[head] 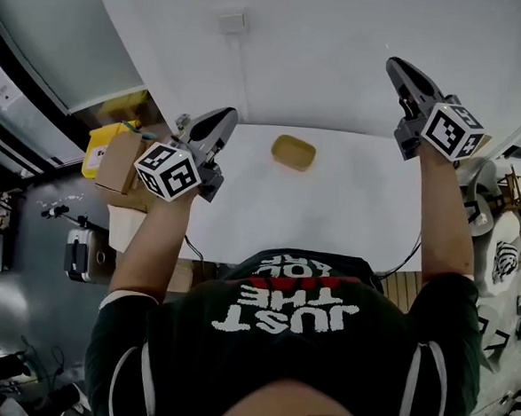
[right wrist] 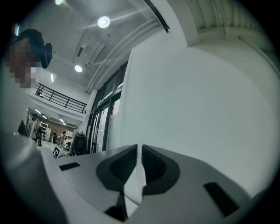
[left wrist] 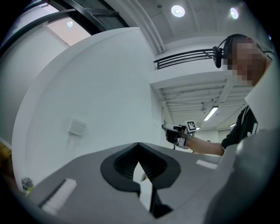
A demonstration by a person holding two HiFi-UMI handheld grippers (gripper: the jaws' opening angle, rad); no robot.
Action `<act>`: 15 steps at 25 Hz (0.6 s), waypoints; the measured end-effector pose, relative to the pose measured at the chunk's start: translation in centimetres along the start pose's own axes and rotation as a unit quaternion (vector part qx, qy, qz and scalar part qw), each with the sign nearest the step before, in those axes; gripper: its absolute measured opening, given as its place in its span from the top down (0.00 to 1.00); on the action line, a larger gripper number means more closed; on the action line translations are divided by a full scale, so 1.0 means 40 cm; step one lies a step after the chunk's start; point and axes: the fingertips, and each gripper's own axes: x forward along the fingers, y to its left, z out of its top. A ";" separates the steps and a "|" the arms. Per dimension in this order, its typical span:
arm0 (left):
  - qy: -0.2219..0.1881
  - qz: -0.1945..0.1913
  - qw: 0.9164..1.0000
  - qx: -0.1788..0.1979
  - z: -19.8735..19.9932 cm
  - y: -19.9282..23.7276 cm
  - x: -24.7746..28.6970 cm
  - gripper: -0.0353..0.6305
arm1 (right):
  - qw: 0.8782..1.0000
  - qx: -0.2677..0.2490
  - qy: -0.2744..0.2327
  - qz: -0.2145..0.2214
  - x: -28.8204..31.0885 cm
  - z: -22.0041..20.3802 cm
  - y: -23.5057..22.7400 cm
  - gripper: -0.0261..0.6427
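One small yellow tray (head: 293, 152) is seen on the white table (head: 358, 209), toward its far edge by the wall, roughly between the two tools and touched by neither. The left gripper (head: 222, 117) is held near the tray, over the table's left corner, with its jaws pressed together and nothing between them. The right gripper (head: 395, 65) is raised higher, well apart from the tray and against the white wall; its jaws are likewise brought together on nothing.

With both pairs of jaws closed like this, it is judged that the tray would be shoved or tipped rather than caught if a tool were lowered onto it. It looks light and could be slid along the smooth top toward the wall.

A cardboard box (head: 117, 161) is placed just beside the left gripper's marker cube and could be knocked by a sideways swing. A yellow container (head: 103, 143) is set behind the box, and a switch plate (head: 231, 21) is fixed on the wall. Nothing is seen between either gripper and the tray.
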 end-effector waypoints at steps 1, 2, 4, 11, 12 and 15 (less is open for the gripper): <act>-0.002 -0.001 1.000 0.008 0.023 0.001 0.002 0.94 | 1.000 -0.011 -0.006 -0.005 -0.006 0.023 0.005 0.91; -0.005 -0.001 1.000 0.018 0.047 0.000 0.004 0.94 | 1.000 -0.021 -0.012 -0.010 -0.013 0.046 0.009 0.91; -0.008 -0.004 0.999 0.042 0.093 -0.012 0.011 0.94 | 0.999 -0.042 -0.026 -0.021 -0.034 0.092 0.016 0.91; -0.009 -0.009 0.996 0.091 0.219 -0.033 0.034 0.94 | 0.992 -0.097 -0.063 -0.057 -0.087 0.197 0.016 0.91; -0.008 -0.008 0.995 0.096 0.233 -0.033 0.038 0.94 | 0.991 -0.102 -0.066 -0.060 -0.091 0.206 0.015 0.91; -0.006 -0.009 0.994 0.109 0.266 -0.037 0.051 0.94 | 0.989 -0.114 -0.072 -0.066 -0.098 0.226 0.010 0.91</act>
